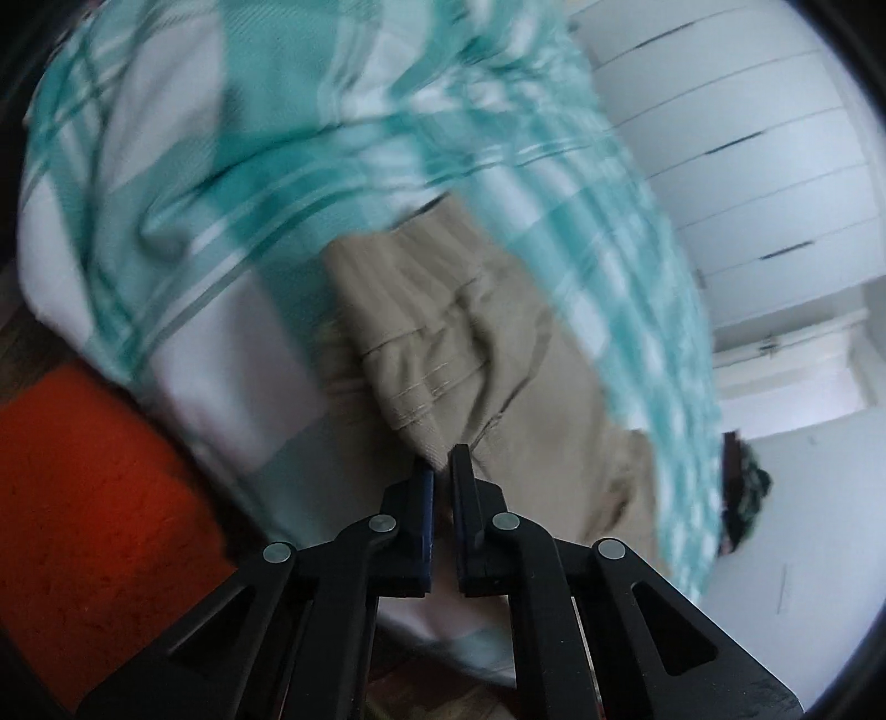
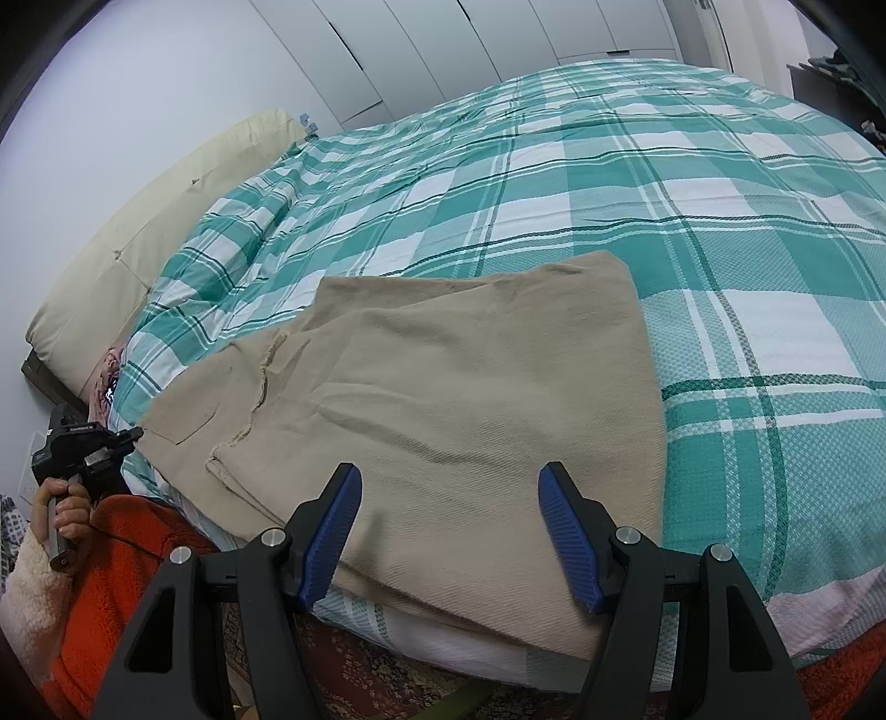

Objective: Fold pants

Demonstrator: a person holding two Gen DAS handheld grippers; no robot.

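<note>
Already the beige pants (image 2: 443, 399) lie folded over on the bed (image 2: 720, 232); left tongs (image 1: 441, 471) pinch their corner, right tongs (image 2: 449, 531) gape empty, further folds remain.

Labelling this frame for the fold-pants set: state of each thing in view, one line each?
pants: folded over, lying flat on the bed, one end at the near edge
left tool: shut on the pants' edge
right tool: open, over the pants, gripping nothing
plaid cover: spread over the bed, rumpled near the pillow
pillow: at the head of the bed
wardrobe doors: closed
</note>
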